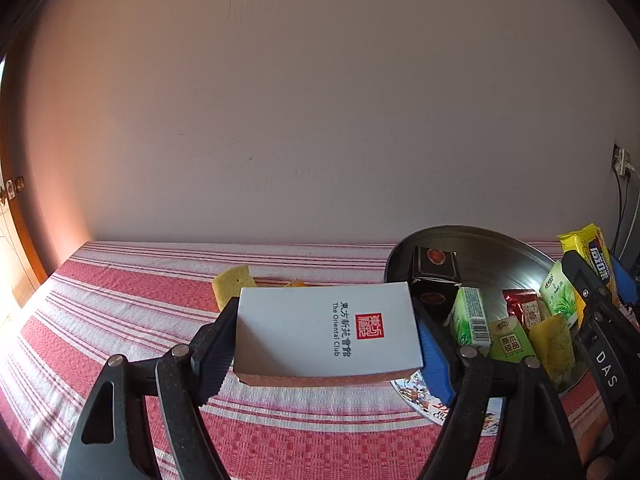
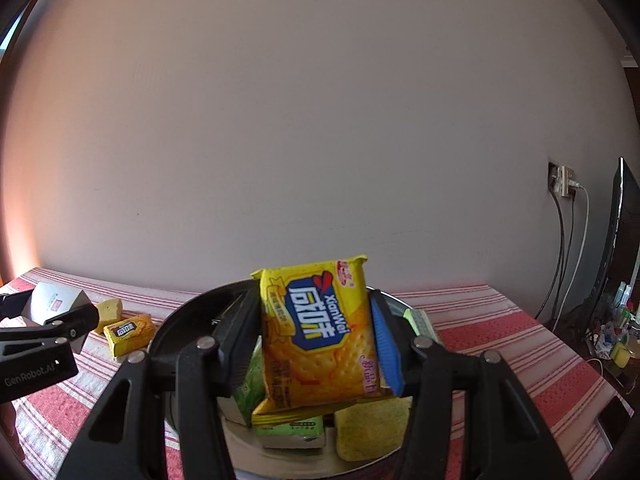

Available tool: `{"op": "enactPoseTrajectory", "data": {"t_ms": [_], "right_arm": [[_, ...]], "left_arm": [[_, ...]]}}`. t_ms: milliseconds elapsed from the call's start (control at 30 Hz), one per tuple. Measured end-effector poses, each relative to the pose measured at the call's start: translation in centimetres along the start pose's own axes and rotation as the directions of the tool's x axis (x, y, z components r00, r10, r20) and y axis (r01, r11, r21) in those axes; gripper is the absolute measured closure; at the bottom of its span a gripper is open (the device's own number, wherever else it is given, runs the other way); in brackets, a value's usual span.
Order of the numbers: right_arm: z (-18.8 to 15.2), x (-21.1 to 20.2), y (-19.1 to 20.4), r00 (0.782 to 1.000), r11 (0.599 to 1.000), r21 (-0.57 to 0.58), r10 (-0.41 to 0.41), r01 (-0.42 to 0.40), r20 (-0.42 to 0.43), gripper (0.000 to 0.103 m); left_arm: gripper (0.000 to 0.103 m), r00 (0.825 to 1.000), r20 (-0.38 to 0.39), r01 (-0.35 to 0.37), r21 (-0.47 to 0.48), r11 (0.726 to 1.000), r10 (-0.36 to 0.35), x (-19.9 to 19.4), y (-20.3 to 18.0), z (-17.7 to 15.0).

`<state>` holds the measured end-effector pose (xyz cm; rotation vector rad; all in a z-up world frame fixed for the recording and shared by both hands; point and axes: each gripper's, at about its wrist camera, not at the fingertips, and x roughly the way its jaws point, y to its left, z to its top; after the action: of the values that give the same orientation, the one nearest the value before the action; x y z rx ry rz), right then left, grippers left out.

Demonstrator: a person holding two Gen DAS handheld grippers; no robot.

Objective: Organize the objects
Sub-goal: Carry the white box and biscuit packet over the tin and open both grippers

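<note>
Left tongs (image 1: 326,344) are clamped on a white box (image 1: 328,330) with a red seal and "The Oriental Club" printed on it, one pad on each short side, held just above the red-and-white striped cloth (image 1: 120,320) covering the tabletop. Right tongs (image 2: 316,344) are gripping a yellow cracker packet (image 2: 320,332), held upright over the metal pan (image 2: 188,320).

Inside the pan it's pretty crowded: a dark box (image 1: 434,280) toward the back, green tea cartons (image 1: 470,316), a red packet (image 1: 524,306) and a yellow sponge (image 1: 554,344) all pressed together near the front rim. From the right wrist view you can see more green cartons (image 2: 250,392) and the sponge right under the held packet.

The pan sits toward the right side of the tabletop, close to the back edge by the wall. Left of it on the cloth there's another yellow sponge (image 2: 108,308) and a second small yellow cracker packet (image 2: 129,332), just beside each other. A printed disc (image 1: 416,396) pokes out under the pan's near rim.

Wall socket (image 2: 564,186) with cables on the far right.
</note>
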<state>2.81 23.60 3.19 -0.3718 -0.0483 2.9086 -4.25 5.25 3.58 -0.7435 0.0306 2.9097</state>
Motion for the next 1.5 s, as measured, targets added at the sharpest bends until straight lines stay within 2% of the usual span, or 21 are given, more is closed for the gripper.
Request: {"op": "enactPoseTrajectory", "data": {"t_ms": [167,333,667,967,1100,1233,1333,1433,1500], "right_arm": [[0.1,0.8,-2.5,0.998,0.998,0.023,-0.064,0.064,-0.001,0.05],[0.3,1.6,-4.7,0.994,0.993,0.045,-0.104,0.105,-0.018,0.05],[0.1,3.5,-6.5,0.986,0.986,0.046,-0.156,0.159,-0.063,0.05],[-0.6,5.9,-7.6,0.983,0.994,0.029,-0.102,0.108,-0.15,0.05],[-0.9,6.2,-7.3,0.983,0.996,0.001,-0.085,0.086,-0.162,0.05],[-1.2,6.3,-7.0,0.982,0.998,0.001,-0.066,0.067,-0.179,0.05],[-1.3,6.5,-7.3,0.98,0.999,0.009,-0.048,0.05,-0.192,0.05],[-1.4,6.7,-7.5,0.98,0.999,0.021,-0.024,0.028,-0.2,0.045],[-1.6,6.6,-7.4,0.979,0.999,0.029,-0.028,0.034,-0.201,0.029]], "left_arm": [[0.023,0.999,0.013,0.033,0.038,0.999,-0.034,0.3,-2.4,0.6],[0.023,0.997,0.0,0.073,0.032,0.997,-0.073,1.1,-4.1,1.2],[0.023,0.993,-0.03,0.114,0.064,0.991,-0.112,3.4,-8.2,1.3],[0.023,0.991,-0.085,0.109,0.09,0.99,-0.101,5.8,-10.4,1.1],[0.023,0.987,-0.123,0.109,0.082,0.991,-0.098,6.9,-10.7,0.9],[0.023,0.988,-0.126,0.104,0.076,0.992,-0.094,6.9,-10.3,1.2],[0.021,0.978,-0.166,0.141,0.063,0.988,-0.129,8.3,-11.2,1.4],[0.016,0.975,-0.201,0.104,0.053,0.993,-0.091,8.8,-11.0,1.6],[0.016,0.978,-0.189,0.097,0.046,0.994,-0.087,8.7,-10.5,1.9]]}}
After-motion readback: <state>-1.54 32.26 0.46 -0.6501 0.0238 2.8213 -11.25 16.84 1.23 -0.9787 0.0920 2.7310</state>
